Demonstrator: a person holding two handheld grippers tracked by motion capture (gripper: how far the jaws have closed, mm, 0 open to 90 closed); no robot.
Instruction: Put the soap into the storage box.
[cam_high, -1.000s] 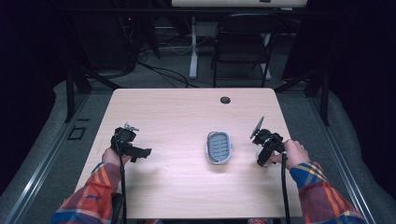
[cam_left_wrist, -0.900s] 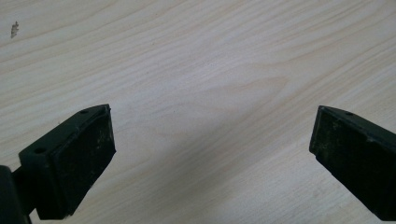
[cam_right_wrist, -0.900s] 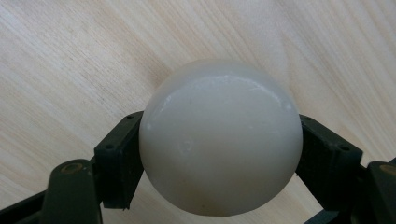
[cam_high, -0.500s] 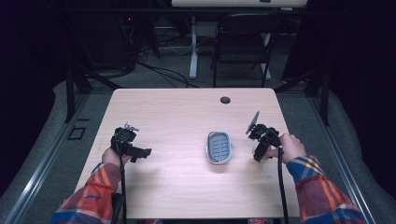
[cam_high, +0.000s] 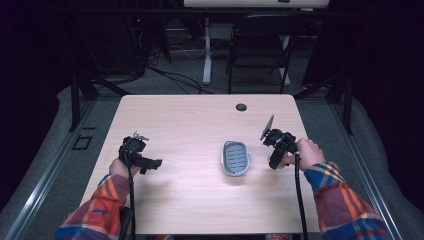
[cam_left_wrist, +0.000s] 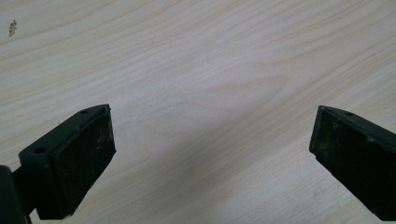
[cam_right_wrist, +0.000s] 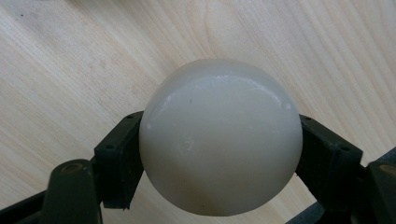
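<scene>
Clamped between both jaws of the right gripper (cam_right_wrist: 219, 154): a smooth off-white ball (cam_right_wrist: 219, 137), rounded, faintly scuffed, held just above bare wood grain. Seen from the high view, right gripper (cam_high: 276, 150) near the right edge of the table (cam_high: 190, 120), just beside a small oval grey dish (cam_high: 235, 158) with ribbed inside and pale rim; a narrow strip of bare wood between the two, not touching. Left gripper (cam_high: 145, 162) well apart, toward the left edge, jaws spread wide around nothing (cam_left_wrist: 212, 149), plain tabletop beneath and between. Plenty of open wood across the middle and far half of the table; only a small dark round grommet (cam_high: 241, 107) near the far edge. Near edge crossed by two plaid sleeves (cam_high: 345, 200) and a trailing black cable from each gripper. Surface: pale laminate with wavy grain, matte, one tiny dark fleck (cam_left_wrist: 12, 28) far off in the left gripper view. Beyond the table: grey carpeted floor, a dark folding chair (cam_high: 260, 47) pushed close to the far side, a white desk leg (cam_high: 206, 55), loose cables on the floor, black surroundings left and right.
</scene>
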